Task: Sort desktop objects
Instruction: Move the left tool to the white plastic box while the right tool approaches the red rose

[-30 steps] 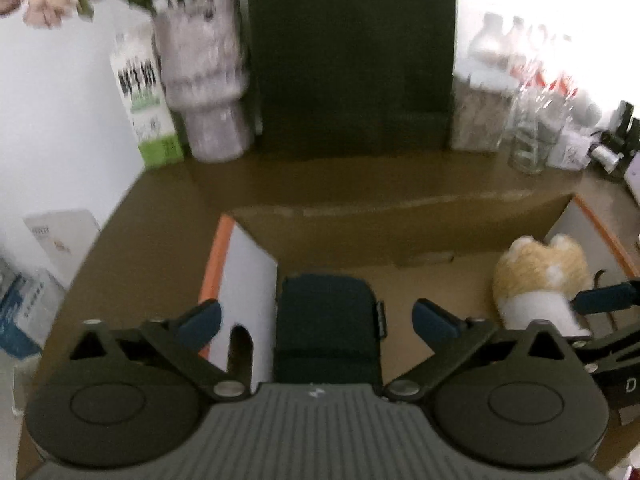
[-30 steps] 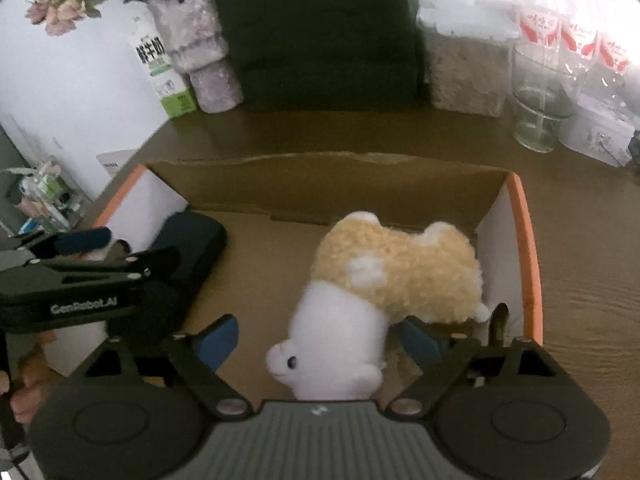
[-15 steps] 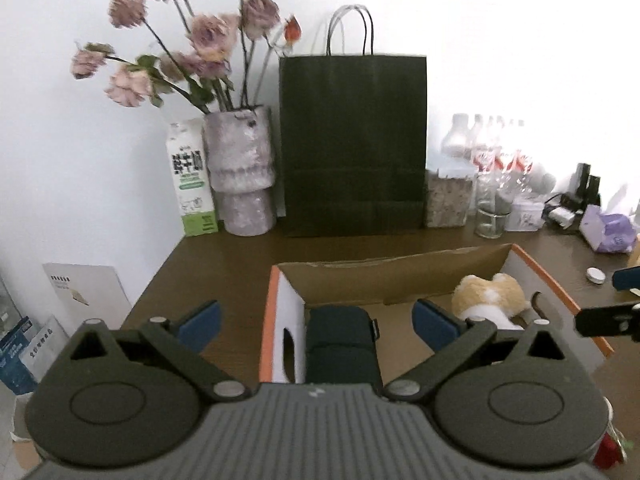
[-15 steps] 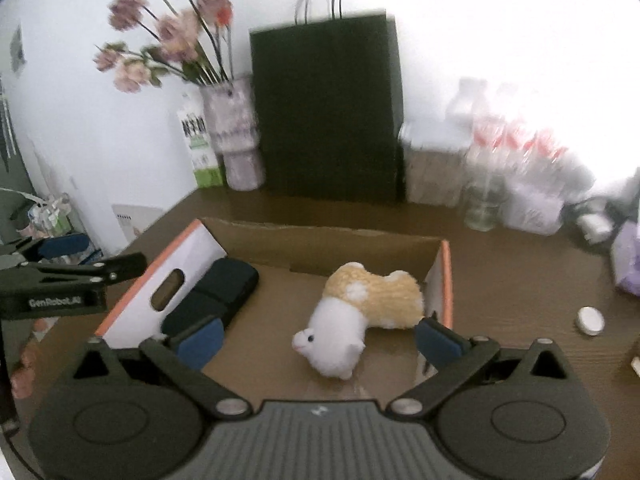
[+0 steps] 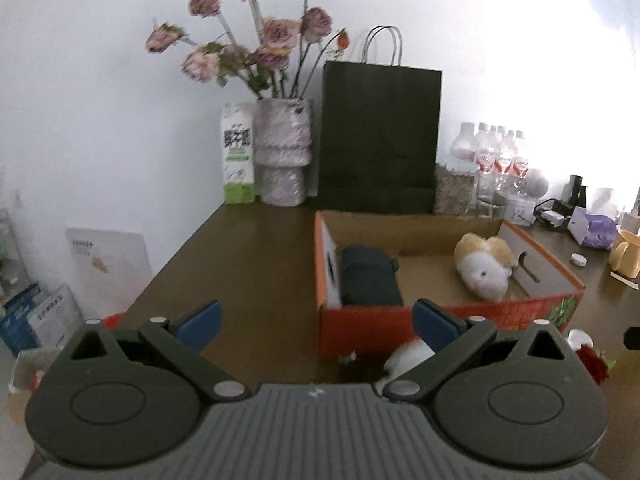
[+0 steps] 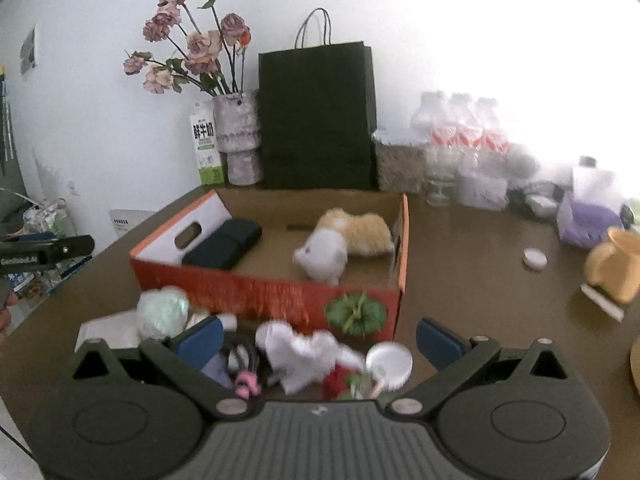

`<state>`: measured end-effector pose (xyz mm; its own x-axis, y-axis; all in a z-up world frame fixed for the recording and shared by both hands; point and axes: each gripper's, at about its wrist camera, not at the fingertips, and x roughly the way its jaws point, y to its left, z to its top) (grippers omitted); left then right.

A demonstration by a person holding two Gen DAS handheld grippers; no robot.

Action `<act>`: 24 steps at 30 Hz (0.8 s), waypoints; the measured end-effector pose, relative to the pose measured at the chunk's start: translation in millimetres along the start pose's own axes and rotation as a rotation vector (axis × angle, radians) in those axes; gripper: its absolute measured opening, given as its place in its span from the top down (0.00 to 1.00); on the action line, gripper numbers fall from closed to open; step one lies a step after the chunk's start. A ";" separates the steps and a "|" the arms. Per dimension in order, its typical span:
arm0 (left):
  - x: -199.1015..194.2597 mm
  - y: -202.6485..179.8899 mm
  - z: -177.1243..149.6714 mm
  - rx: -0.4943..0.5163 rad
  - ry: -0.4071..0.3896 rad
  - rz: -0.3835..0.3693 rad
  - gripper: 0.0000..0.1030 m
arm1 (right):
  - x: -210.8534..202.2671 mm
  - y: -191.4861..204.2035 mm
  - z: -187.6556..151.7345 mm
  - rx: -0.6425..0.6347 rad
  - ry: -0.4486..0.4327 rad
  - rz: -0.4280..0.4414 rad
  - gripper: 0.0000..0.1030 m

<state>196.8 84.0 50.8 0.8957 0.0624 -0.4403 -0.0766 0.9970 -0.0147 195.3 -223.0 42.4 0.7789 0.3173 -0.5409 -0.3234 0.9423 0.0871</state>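
The brown counter (image 6: 460,264) bears an orange box (image 6: 280,288) – inside lie a dark pouch (image 6: 224,246) and a plush hamster (image 6: 340,240). Both the left hand-held gripper (image 5: 316,322) and the right hand-held gripper (image 6: 318,338) stand spread, holding nothing.

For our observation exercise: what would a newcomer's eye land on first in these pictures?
Likely the orange box mid-table, with a plush toy lying at its right end and a dark pouch at its left. Next, the tall black bag and vase of roses against the back wall, then the small clutter before the box.
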 end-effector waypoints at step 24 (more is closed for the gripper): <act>16.3 -9.3 -67.8 0.059 0.142 -0.077 0.00 | 11.2 8.4 -62.4 0.054 0.064 -0.085 0.00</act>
<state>182.4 72.6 -17.1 0.8265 -0.0177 -0.5627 0.0196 0.9998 -0.0026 167.8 -218.2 -15.1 0.7656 0.2304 -0.6007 -0.2272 0.9703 0.0827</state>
